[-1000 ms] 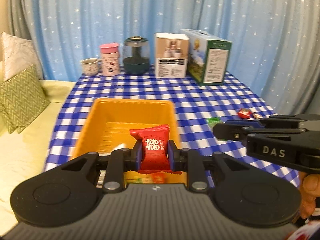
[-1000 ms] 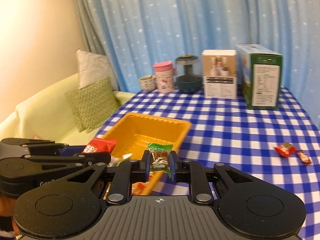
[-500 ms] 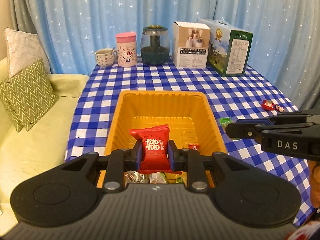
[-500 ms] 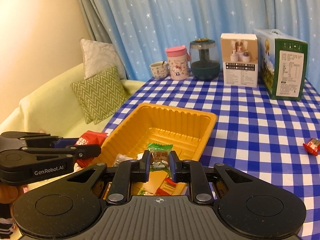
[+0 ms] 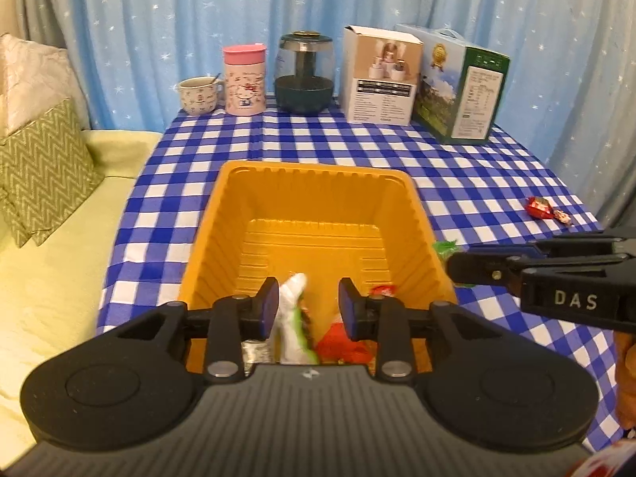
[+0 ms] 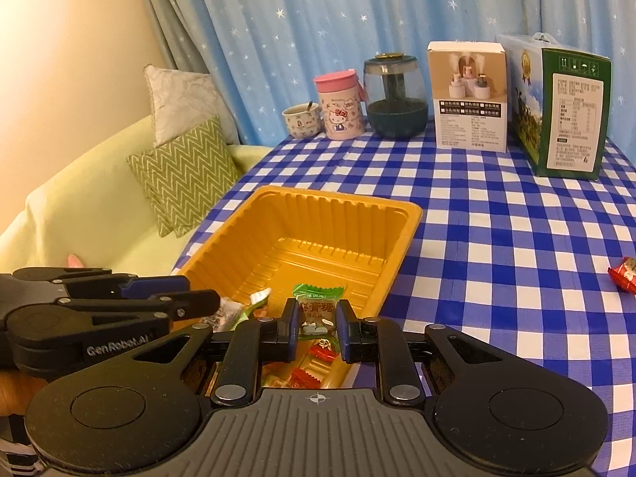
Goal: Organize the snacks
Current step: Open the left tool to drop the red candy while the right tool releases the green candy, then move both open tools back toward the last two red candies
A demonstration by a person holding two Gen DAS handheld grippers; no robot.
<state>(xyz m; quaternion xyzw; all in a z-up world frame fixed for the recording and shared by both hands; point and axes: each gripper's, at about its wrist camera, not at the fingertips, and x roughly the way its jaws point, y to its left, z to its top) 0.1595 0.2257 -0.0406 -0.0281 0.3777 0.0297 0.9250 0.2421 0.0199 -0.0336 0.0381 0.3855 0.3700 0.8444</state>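
An orange plastic tray (image 5: 318, 194) sits on the blue checked tablecloth and holds several wrapped snacks at its near end. My left gripper (image 5: 308, 308) is open over that near end; the red packet (image 5: 338, 342) lies in the tray below it, beside a white and green wrapper (image 5: 292, 318). My right gripper (image 6: 317, 328) is shut on a green candy (image 6: 316, 304) above the tray's (image 6: 338, 206) near right part. The right gripper (image 5: 536, 270) also shows in the left wrist view, and the left gripper (image 6: 119, 302) in the right wrist view.
Two red candies (image 5: 542, 208) lie on the cloth to the right; one shows in the right wrist view (image 6: 626, 274). At the back stand a cup (image 5: 198, 95), pink tumbler (image 5: 243, 79), dark jar (image 5: 304, 73), white box (image 5: 381, 75) and green box (image 5: 461, 83). A sofa with cushions (image 5: 39, 167) is left.
My left gripper has opened and dropped the red packet into the tray. Both grippers have moved forward over the tray; the right still holds the green candy.
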